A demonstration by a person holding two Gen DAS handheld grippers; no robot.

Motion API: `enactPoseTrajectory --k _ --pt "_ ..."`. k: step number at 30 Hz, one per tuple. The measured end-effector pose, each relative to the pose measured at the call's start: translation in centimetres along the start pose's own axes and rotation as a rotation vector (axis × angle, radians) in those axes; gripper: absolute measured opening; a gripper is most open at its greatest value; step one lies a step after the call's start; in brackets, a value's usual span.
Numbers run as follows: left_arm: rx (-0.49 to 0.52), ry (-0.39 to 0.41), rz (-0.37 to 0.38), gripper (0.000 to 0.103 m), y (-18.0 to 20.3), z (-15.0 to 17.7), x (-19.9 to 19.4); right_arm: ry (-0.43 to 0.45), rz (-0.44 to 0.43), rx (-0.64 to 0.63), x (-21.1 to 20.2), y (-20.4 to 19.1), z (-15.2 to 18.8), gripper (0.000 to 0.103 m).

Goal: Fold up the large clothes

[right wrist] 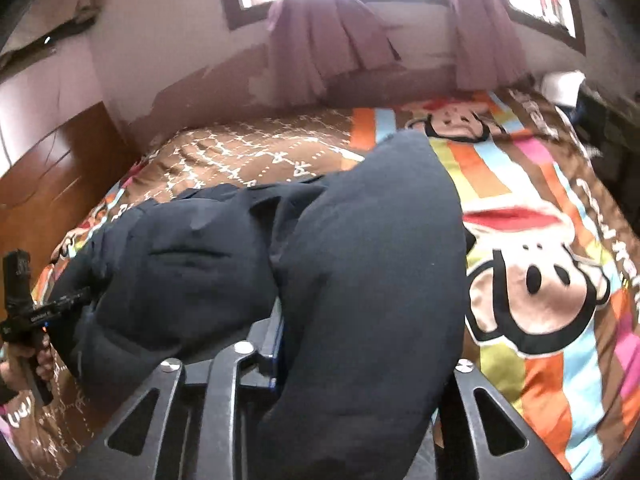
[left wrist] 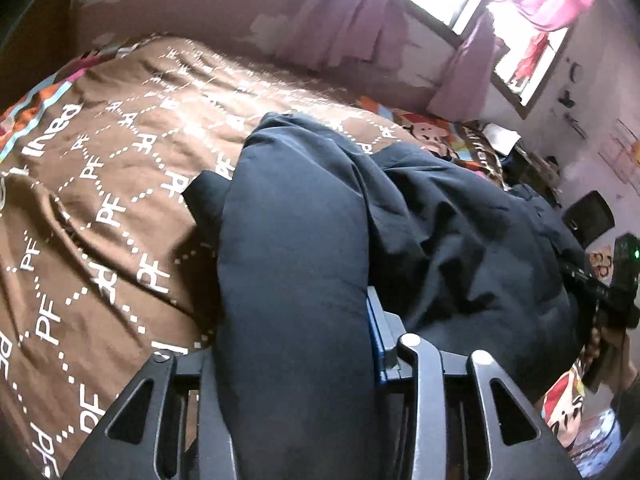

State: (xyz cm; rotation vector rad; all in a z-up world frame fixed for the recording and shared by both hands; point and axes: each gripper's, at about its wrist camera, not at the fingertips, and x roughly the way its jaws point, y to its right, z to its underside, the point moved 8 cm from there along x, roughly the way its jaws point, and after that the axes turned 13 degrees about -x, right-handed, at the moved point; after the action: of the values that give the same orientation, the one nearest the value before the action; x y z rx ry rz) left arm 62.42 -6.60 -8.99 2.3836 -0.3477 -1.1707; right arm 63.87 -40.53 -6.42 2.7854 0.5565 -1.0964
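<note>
A large dark navy garment (left wrist: pixel 440 232) lies bunched on the bed. In the left wrist view a thick fold of it (left wrist: pixel 296 220) bulges up between the jaws of my left gripper (left wrist: pixel 292 344), which is shut on it; only one blue pad (left wrist: pixel 376 340) shows. In the right wrist view another thick fold (right wrist: pixel 380 240) fills my right gripper (right wrist: pixel 364 352), also shut on the cloth, and hides the fingertips. Each gripper shows at the edge of the other's view: the right one (left wrist: pixel 616 292) and the left one (right wrist: pixel 24 304), held by a hand.
The bed cover is brown with white "PF" letters (left wrist: pixel 100 184) on one side and has bright stripes with cartoon monkeys (right wrist: pixel 540 280) on the other. Behind the bed are a peeling wall, purple curtains (right wrist: pixel 328 52) and a window. A wooden door (right wrist: pixel 52 176) stands at left.
</note>
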Motion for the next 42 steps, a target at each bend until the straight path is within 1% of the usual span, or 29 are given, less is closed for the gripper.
enactPoseTrajectory --k 2,3,4,5,6,7,9,10,12,13,15,16,17,18,20,23,24,26,29,30,31,32,37,39,42 --pt "0.028 -0.01 -0.05 0.042 -0.1 0.2 -0.1 -0.002 0.001 0.025 -0.1 0.4 0.5 0.034" --pt "0.051 -0.017 -0.107 0.045 -0.2 0.4 -0.2 -0.006 0.005 0.031 -0.7 1.1 0.9 0.039" --pt "0.057 -0.02 -0.134 0.051 -0.2 0.5 -0.4 -0.014 0.02 0.049 -0.6 1.3 1.3 0.042" --pt "0.056 -0.027 -0.171 0.054 -0.3 0.7 -0.6 -0.018 0.035 0.072 -0.8 1.7 1.4 0.047" --pt "0.05 -0.03 -0.188 0.054 -0.2 0.8 -0.7 -0.014 0.047 0.089 -1.1 2.0 1.2 0.05" --pt "0.041 -0.03 -0.205 0.055 -0.1 0.8 -0.9 -0.005 0.077 0.107 -1.4 2.3 1.2 0.052" --pt "0.024 -0.016 -0.242 0.056 0.2 0.9 -1.3 0.017 0.148 0.118 -2.4 2.8 0.8 0.064" --pt "0.02 -0.008 -0.251 0.057 0.4 0.8 -1.5 0.031 0.184 0.123 -2.9 3.1 0.8 0.066" --pt "0.005 0.028 -0.26 0.061 1.1 1.1 -2.2 0.046 0.21 0.13 -3.6 3.2 0.6 0.072" --pt "-0.011 0.055 -0.255 0.064 1.4 1.2 -2.8 0.06 0.233 0.13 -4.1 3.3 0.7 0.074" --pt "-0.034 0.089 -0.246 0.068 2.2 0.9 -3.3 0.084 0.269 0.123 -5.0 3.4 0.5 0.083" --pt "-0.041 0.106 -0.24 0.072 2.6 1.1 -3.7 0.101 0.281 0.123 -5.6 3.4 0.5 0.084" --pt "-0.043 0.121 -0.241 0.075 3.1 0.7 -3.9 0.121 0.286 0.131 -6.2 3.4 0.5 0.088" --pt "-0.04 0.143 -0.24 0.075 3.6 0.8 -4.2 0.142 0.286 0.144 -6.8 3.3 0.6 0.09" --pt "-0.033 0.175 -0.239 0.077 4.4 1.1 -4.7 0.179 0.279 0.167 -7.8 3.1 0.7 0.09" --pt "-0.039 0.213 -0.23 0.081 5.5 1.4 -5.5 0.195 0.275 0.156 -8.9 2.1 1.0 0.091" --pt "-0.049 0.221 -0.229 0.081 5.6 1.3 -5.7 0.2 0.276 0.144 -9.3 1.6 1.0 0.095" --pt "-0.07 0.231 -0.227 0.084 5.9 1.3 -6.2 0.22 0.264 0.117 -10.4 0.4 1.0 0.1" --pt "-0.087 0.238 -0.224 0.085 6.4 1.1 -7.1 0.241 0.232 0.087 -11.8 -1.0 0.8 0.102" --pt "-0.087 0.241 -0.233 0.087 6.5 1.0 -7.4 0.246 0.225 0.076 -12.1 -1.4 0.8 0.103" --pt "-0.08 0.252 -0.244 0.096 6.7 0.9 -7.8 0.253 0.217 0.064 -12.6 -1.7 0.8 0.103" --pt "-0.062 0.269 -0.252 0.099 7.0 0.8 -8.5 0.258 0.207 0.053 -12.9 -2.1 0.8 0.103" --pt "0.067 0.323 -0.255 0.099 9.8 1.6 -11.0 0.239 0.155 0.029 -13.4 -3.7 2.0 0.103" --pt "0.117 0.351 -0.238 0.099 11.4 2.7 -12.0 0.236 0.138 0.022 -13.9 -4.6 2.6 0.103" --pt "0.153 0.383 -0.203 0.099 13.4 4.6 -13.2 0.247 0.122 -0.002 -14.8 -5.8 3.2 0.103"
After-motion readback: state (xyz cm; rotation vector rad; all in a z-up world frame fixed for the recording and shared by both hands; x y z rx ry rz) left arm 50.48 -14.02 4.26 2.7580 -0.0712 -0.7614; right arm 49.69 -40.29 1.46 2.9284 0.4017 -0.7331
